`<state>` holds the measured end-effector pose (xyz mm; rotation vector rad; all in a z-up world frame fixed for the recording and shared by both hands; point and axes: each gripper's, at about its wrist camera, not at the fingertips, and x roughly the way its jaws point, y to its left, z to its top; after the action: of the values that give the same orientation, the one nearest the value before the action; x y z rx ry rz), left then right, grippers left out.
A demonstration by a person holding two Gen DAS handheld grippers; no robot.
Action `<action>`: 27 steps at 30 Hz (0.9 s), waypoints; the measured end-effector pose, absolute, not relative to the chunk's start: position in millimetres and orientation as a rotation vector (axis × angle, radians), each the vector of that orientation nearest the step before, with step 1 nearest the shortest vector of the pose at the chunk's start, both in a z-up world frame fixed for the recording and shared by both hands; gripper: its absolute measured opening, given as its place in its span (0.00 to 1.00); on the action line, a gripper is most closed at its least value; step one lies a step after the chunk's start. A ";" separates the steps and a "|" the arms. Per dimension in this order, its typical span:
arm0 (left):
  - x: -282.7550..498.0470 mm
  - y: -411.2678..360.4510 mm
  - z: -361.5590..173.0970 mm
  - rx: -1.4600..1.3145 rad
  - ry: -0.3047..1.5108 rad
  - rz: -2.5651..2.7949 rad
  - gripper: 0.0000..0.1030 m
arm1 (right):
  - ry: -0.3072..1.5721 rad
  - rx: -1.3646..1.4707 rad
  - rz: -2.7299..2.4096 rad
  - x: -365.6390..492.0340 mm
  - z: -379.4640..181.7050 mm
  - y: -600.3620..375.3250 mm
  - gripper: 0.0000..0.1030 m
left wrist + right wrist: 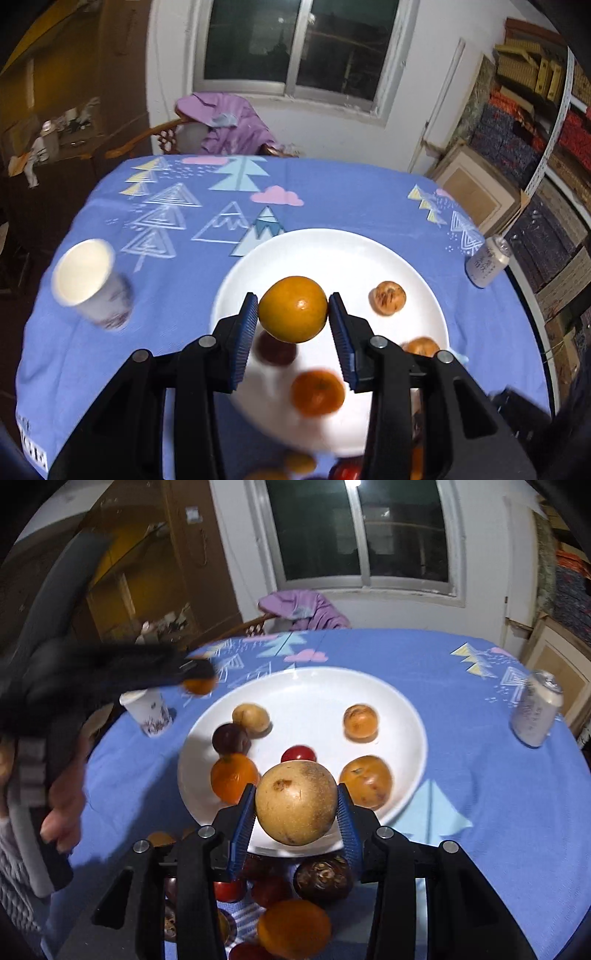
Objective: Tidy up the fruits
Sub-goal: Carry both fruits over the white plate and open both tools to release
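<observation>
Motion is smearing the black left gripper (192, 672) at ten o'clock, hiding its jaws. The right gripper's black frame (295, 886) is covering dark round fruits (321, 880) at six o'clock.

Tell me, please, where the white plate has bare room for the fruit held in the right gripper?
The white round plate is bare in its centre and far side, between the pale yellow fruit and the small orange fruit. Its near left is crowded: dark purple plum, orange tangerine, red fruit.
</observation>
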<state>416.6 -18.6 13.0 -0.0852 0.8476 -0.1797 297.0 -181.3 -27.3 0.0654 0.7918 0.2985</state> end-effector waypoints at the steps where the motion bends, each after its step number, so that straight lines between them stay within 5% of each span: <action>1: 429.1 -25.9 6.7 -0.082 0.863 -0.178 0.38 | 0.805 0.057 0.302 301.2 -32.6 -178.3 0.43; 11: 495.0 -66.1 -57.4 -0.069 1.012 -0.186 0.38 | 0.850 0.046 0.293 326.0 -55.6 -174.7 0.43; 14: 488.9 -65.1 -49.9 -0.076 0.981 -0.178 0.58 | 0.839 0.043 0.294 323.6 -55.6 -174.3 0.45; 17: 470.0 -53.6 -25.3 -0.101 0.929 -0.175 0.62 | 0.798 0.038 0.286 315.2 -45.5 -176.1 0.55; 24: 392.2 -7.0 22.9 -0.087 0.820 -0.107 0.72 | 0.721 0.116 0.292 274.3 -15.0 -194.5 0.55; 27: 344.0 22.0 20.3 -0.078 0.804 -0.063 0.72 | 0.685 0.160 0.265 243.3 -12.2 -212.3 0.63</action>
<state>344.0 22.0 20.3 -0.0778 0.8037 -0.0628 243.3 -212.3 -12.2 0.1596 0.6848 0.2654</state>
